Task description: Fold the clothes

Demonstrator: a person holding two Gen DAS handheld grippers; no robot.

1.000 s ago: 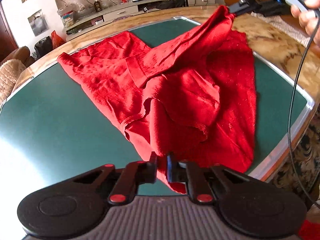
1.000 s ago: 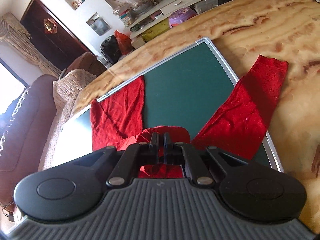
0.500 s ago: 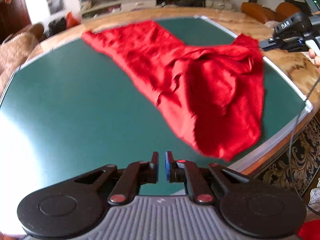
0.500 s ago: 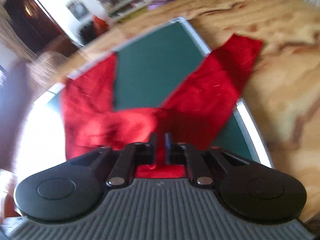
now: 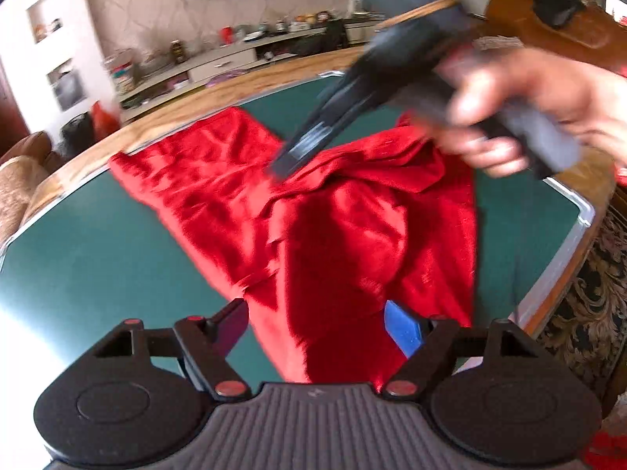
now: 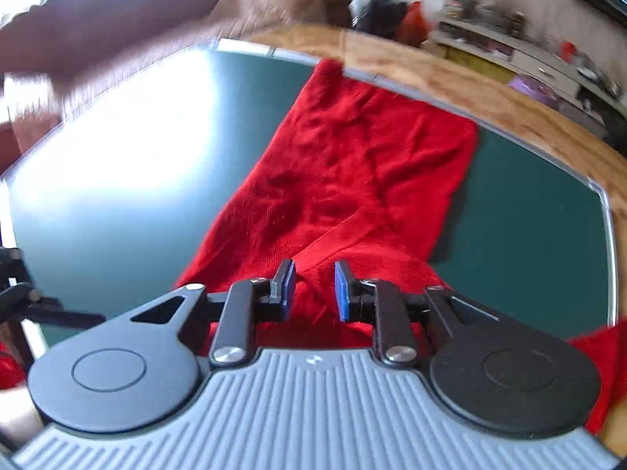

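A red garment (image 5: 345, 211) lies rumpled on the green mat (image 5: 98, 258) that covers the wooden surface (image 5: 188, 113), one flat part running toward ten o'clock in the left wrist view and a bunched, doubled-over mass nearer the camera. The left tool (image 5: 316, 323) hangs over the garment's near hem at six o'clock with its jaws opening wide; cloth shows between them, but neither pad presses it. The right tool (image 6: 313, 288), gripped by a blurred hand (image 5: 548, 105) at two o'clock, points down at the bunched fold; its jaws stand partly apart, a ridge of red cloth between the blue pads (image 6: 343, 293), untouched by either.
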